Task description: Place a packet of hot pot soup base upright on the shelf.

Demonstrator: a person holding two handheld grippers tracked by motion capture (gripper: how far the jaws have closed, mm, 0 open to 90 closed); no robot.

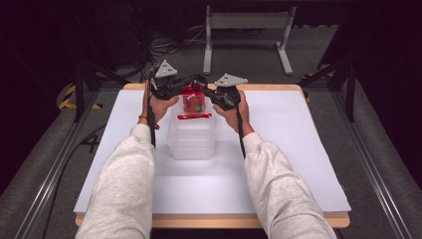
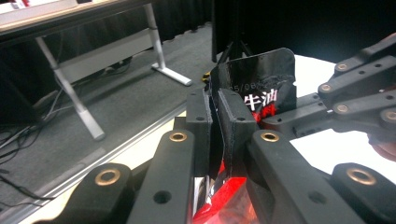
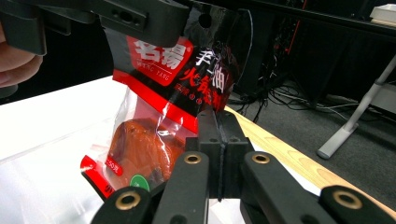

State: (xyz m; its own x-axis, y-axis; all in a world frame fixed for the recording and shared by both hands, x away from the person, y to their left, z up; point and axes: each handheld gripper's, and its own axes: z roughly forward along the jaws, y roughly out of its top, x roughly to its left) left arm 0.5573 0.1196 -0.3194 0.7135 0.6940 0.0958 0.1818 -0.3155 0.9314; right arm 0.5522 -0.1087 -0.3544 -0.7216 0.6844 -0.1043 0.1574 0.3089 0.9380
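A red and black snack packet (image 1: 194, 103) with a brown lump inside hangs just above the far end of a clear plastic box (image 1: 191, 142). My left gripper (image 1: 187, 90) is shut on the packet's black top edge (image 2: 266, 88), jaws pressed together around the film (image 2: 219, 126). My right gripper (image 1: 205, 94) is shut on the packet's other side edge (image 3: 218, 135), below the printed black band. In the right gripper view the packet (image 3: 149, 135) hangs upright, with the left gripper (image 3: 116, 18) clamped across its top. The right gripper (image 2: 364, 93) appears in the left gripper view too.
The box stands mid-table on a white board (image 1: 278, 149) with a wooden rim (image 1: 224, 220). Beyond the far edge lie a grey floor, a grey desk frame (image 1: 246, 30) and loose cables (image 1: 169, 45). Metal rails (image 1: 368, 159) flank the table.
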